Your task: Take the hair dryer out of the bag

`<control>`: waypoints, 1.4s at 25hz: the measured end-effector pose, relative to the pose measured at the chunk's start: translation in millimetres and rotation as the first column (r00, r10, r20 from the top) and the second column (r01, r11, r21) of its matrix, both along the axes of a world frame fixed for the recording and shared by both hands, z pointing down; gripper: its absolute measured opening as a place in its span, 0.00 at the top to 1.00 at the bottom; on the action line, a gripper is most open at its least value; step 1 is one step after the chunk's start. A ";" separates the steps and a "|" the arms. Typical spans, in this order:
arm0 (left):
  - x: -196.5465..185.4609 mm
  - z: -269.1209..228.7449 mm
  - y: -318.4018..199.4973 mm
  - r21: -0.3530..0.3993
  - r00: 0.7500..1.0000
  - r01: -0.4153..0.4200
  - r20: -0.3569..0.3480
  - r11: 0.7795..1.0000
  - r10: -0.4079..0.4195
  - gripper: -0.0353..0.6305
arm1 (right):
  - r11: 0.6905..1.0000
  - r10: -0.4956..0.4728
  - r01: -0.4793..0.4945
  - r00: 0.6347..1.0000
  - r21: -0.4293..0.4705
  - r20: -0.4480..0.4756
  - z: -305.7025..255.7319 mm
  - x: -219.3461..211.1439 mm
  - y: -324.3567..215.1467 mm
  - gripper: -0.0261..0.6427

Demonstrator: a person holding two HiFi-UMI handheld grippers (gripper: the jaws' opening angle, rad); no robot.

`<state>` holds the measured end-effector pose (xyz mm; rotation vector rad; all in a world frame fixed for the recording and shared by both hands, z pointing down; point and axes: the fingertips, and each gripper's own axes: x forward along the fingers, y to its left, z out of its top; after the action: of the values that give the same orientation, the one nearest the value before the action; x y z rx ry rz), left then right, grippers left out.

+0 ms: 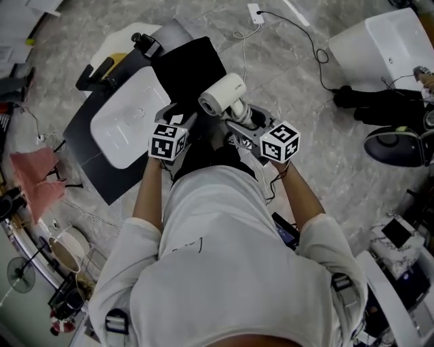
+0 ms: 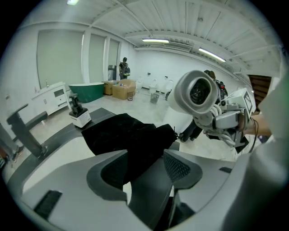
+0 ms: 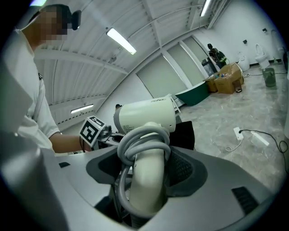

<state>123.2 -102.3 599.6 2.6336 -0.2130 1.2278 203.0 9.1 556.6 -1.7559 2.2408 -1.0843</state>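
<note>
Clearance counts: the right gripper [image 3: 146, 167], clamped on the handle of the cream plastic hair dryer [image 3: 146, 118], should lift clear of the limp black cloth bag [image 2: 124, 135] while the left gripper [image 2: 144, 169] stays spread, gripping nothing.

One hair dryer [image 1: 224, 96], with one cord [image 3: 144, 140] coiled round its handle. One black bag [image 1: 190, 64]. Two grippers: the left gripper [image 1: 182, 122] and the right gripper [image 1: 239, 125], each with two jaws. One white basin [image 1: 125, 129] set in one dark surface [image 1: 85, 139]. One black tap [image 1: 95, 73]. One pink cloth [image 1: 37, 177]. One white power strip [image 1: 255, 12].
</note>
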 end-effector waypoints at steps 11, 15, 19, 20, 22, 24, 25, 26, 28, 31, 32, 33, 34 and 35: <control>-92.0 -2.2 1.0 0.004 0.956 0.292 -0.026 0.956 -0.292 0.78 | 0.958 -0.285 0.285 0.958 0.024 -0.019 6.6 -75.5 -38.8 0.54; -123.5 -5.8 -5.3 0.041 0.919 0.392 -0.049 0.919 -0.390 0.88 | 0.931 -0.364 0.365 0.931 0.017 -0.039 3.1 -104.8 -48.0 0.54; -178.8 -16.2 -16.9 0.060 0.862 0.504 -0.085 0.861 -0.499 0.89 | 0.898 -0.438 0.439 0.898 0.008 -0.045 0.1 -146.2 -60.1 0.54; -196.3 -18.7 -19.8 0.064 0.843 0.536 -0.093 0.842 -0.530 0.89 | 0.890 -0.456 0.457 0.889 0.007 -0.039 -0.6 -158.7 -64.5 0.54; -233.1 -22.3 -24.3 0.062 0.799 0.600 -0.109 0.798 -0.592 0.89 | 0.875 -0.484 0.484 0.875 0.004 -0.018 -1.0 -185.3 -74.3 0.54; -268.2 -23.3 -23.8 0.051 0.755 0.653 -0.121 0.756 -0.644 0.89 | 0.868 -0.497 0.497 0.868 -0.006 0.000 1.2 -210.5 -81.5 0.54; -284.3 -22.6 -21.0 0.046 0.735 0.676 -0.124 0.736 -0.667 0.89 | 0.864 -0.503 0.503 0.864 -0.013 0.005 3.4 -221.6 -82.9 0.54; -300.6 -21.2 -17.0 0.040 0.715 0.697 -0.125 0.716 -0.688 0.89 | 0.860 -0.511 0.511 0.860 -0.021 0.008 5.8 -233.1 -83.5 0.54; -337.9 -18.4 -8.9 0.029 0.676 0.734 -0.126 0.678 -0.726 0.89 | 0.845 -0.534 0.534 0.845 -0.036 0.009 8.7 -261.9 -85.6 0.54; -397.2 -16.0 1.8 0.014 0.621 0.781 -0.132 0.625 -0.773 0.89 | 0.819 -0.572 0.571 0.820 -0.057 0.006 9.4 -311.8 -91.8 0.54; -415.3 -15.7 6.7 0.008 0.605 0.793 -0.135 0.610 -0.785 0.89 | 0.814 -0.578 0.577 0.816 -0.064 0.014 10.1 -327.8 -92.0 0.54; -433.1 -15.4 12.4 0.001 0.591 0.803 -0.137 0.596 -0.795 0.89 | 0.813 -0.578 0.578 0.816 -0.070 0.030 11.4 -343.8 -91.4 0.54; -450.4 -14.6 18.0 -0.004 0.577 0.812 -0.138 0.583 -0.805 0.89 | 0.814 -0.573 0.576 0.818 -0.077 0.051 13.2 -359.4 -91.1 0.54; -466.8 -13.5 22.6 -0.006 0.564 0.822 -0.138 0.570 -0.814 0.89 | 0.817 -0.566 0.571 0.821 -0.083 0.074 15.7 -374.3 -92.2 0.54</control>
<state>-343.6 -79.8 586.1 2.1256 -1.3054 0.6970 -171.3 -83.1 572.2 -1.0675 2.8109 -1.3293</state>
